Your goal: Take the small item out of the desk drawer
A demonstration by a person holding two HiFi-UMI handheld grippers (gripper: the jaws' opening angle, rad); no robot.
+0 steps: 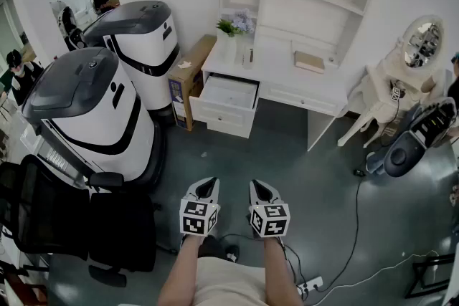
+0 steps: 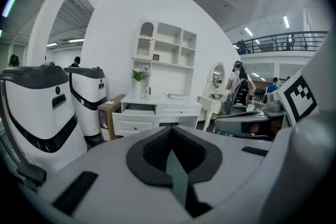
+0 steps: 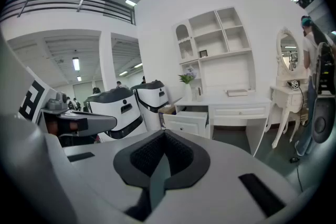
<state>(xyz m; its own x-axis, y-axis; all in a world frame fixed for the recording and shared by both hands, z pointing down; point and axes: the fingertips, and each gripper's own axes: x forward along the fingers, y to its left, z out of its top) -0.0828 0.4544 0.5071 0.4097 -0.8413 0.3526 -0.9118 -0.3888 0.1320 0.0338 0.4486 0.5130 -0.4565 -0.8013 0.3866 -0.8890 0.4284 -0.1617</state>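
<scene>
White drawer [image 1: 223, 116] open, contents too small to discern.

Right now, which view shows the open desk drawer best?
Head view: it looks down into the drawer, showing its interior. The left and right gripper views show only its front, seen nearly level; the inside is hidden.

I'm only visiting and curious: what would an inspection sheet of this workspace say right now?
Surface: grey floor; white desk with shelves, top mostly bare.
Job's things: open white desk drawer; small item inside cannot be made out.
Clutter: green potted plant and flat tan box on desk; brown cardboard box beside it.
Grippers: left claw and right claw shut, empty, short of the desk.
Cables: thin cable, white power strip on floor.
Surroundings: two large white-and-grey machines, black office chair, white vanity with oval mirror.
</scene>
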